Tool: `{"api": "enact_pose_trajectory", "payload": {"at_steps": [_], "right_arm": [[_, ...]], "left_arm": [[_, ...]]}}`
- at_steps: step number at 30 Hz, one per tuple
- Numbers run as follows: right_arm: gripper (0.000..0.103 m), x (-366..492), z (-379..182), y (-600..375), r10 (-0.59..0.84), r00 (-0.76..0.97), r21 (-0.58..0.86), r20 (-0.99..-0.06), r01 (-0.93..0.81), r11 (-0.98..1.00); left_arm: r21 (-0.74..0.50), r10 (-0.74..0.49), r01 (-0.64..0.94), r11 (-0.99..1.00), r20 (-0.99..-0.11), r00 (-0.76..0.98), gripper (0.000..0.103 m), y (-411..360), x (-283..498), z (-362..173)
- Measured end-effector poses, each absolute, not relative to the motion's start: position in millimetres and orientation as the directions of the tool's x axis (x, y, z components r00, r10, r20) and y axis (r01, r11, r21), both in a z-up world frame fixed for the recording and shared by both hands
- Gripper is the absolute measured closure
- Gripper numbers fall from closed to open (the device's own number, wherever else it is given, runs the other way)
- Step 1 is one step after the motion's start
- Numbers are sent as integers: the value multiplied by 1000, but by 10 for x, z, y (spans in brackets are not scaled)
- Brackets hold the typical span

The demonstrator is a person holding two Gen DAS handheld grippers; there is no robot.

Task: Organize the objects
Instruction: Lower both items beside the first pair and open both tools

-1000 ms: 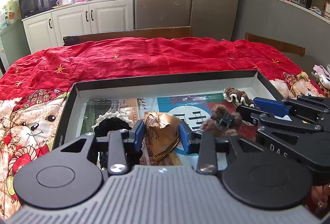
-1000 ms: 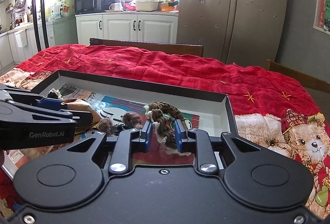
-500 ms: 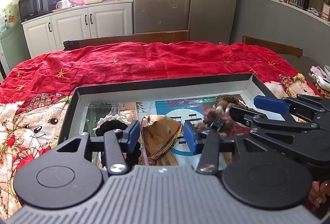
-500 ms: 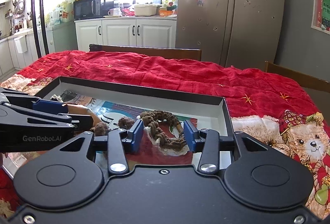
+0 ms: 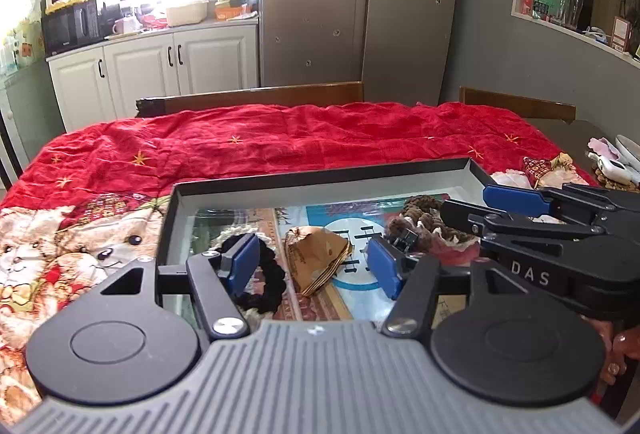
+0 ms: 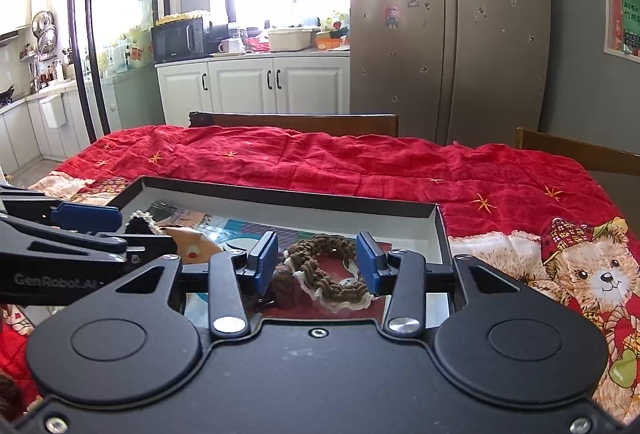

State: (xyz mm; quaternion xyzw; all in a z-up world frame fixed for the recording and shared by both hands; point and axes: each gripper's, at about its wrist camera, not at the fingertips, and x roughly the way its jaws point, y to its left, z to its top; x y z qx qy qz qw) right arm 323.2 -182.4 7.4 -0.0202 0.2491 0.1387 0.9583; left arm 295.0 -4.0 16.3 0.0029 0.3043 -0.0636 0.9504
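A shallow black tray [image 5: 320, 176] sits on a red quilt [image 5: 280, 134]. Above the tray, the left gripper [image 5: 316, 266] has just been opening, its fingers spread clear of a brown paper wedge [image 5: 320, 254] lying on the tray floor, with a black scrunchie [image 5: 260, 274] just beside. The right gripper [image 6: 318, 264] hovers over the tray's right part, fingers apart around a brown scrunchie [image 6: 324, 266] without touching it.

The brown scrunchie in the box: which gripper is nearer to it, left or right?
Right. The right gripper stands open just over the brown scrunchie; the left gripper is open further left, by the gold clip.
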Motion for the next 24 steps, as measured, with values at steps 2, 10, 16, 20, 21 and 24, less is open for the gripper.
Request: {"api": "enact_pose_trajectory", "payload": {"at_steps": [2,10,16,20,21,24], "right_arm": [[62,3188,106,-1823,261,839,34,-477,-279,960],[62,3019,203,-1809,271,842,37,-468,-287,957],[62,2883,258,-1816,265,842,30,-470,-285,958],[62,2765,304,-1819,266,844,22,-466,-290,957],[62,2730,314,-1816,267,844,21,-465,-291,957],[62,2641,340,-1819,266,844,14,-466,-294,956]], "left_arm": [[-34,-117,119,992,-572,812,29,-9,2886,198],[-48,-109,98,994,-552,827,28,108,2690,289],[-46,-117,110,993,-538,834,28,86,2554,350],[-43,-124,120,992,-524,843,27,60,2452,410],[-41,-125,121,992,-520,845,26,55,2423,427],[-36,-125,125,992,-512,850,25,47,2332,466]]}}
